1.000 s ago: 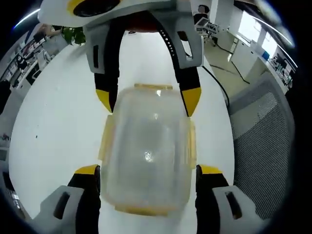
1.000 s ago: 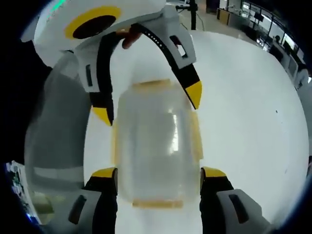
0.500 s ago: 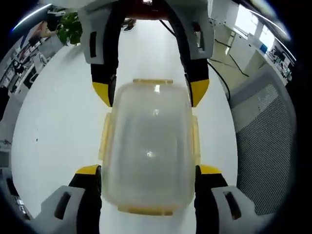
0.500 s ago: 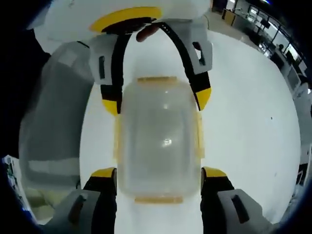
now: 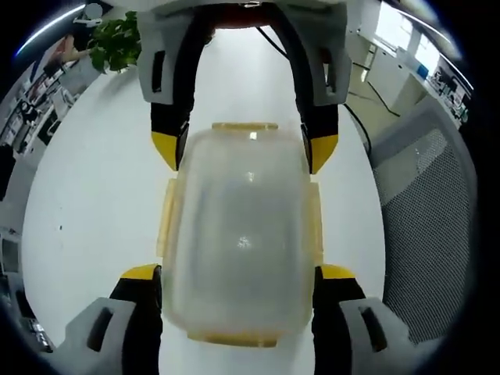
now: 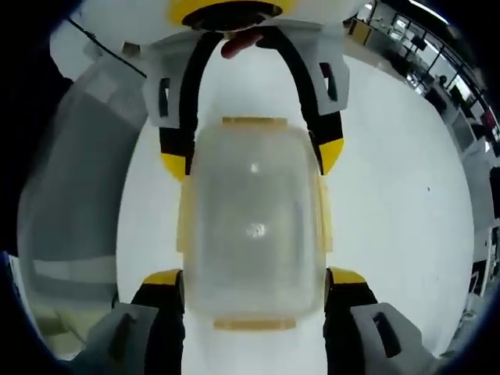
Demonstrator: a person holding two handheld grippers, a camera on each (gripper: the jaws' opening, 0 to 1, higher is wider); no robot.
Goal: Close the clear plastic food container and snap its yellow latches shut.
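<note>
The clear plastic container (image 5: 238,234) lies with its lid on, on the white table (image 5: 86,195). Yellow latches show along its sides (image 5: 166,219) and at both ends (image 5: 244,126); the side latches look flared outward. My left gripper (image 5: 238,273) is open, its yellow-tipped jaws straddling the near end and close against the container's sides. Facing it, my right gripper (image 5: 244,148) straddles the far end, also open. In the right gripper view the same container (image 6: 254,226) sits between the right gripper (image 6: 254,277) and the left gripper (image 6: 252,160).
A grey mesh chair (image 5: 426,211) stands off the table's right edge. A green plant (image 5: 117,43) is at the far left. A person's grey sleeve (image 6: 70,195) is beside the container, and a fingertip (image 6: 242,43) rests on the left gripper's handle.
The two grippers have drawn closer together along the container. Each one's jaws now reach past its end corners. The container itself has stayed put.
</note>
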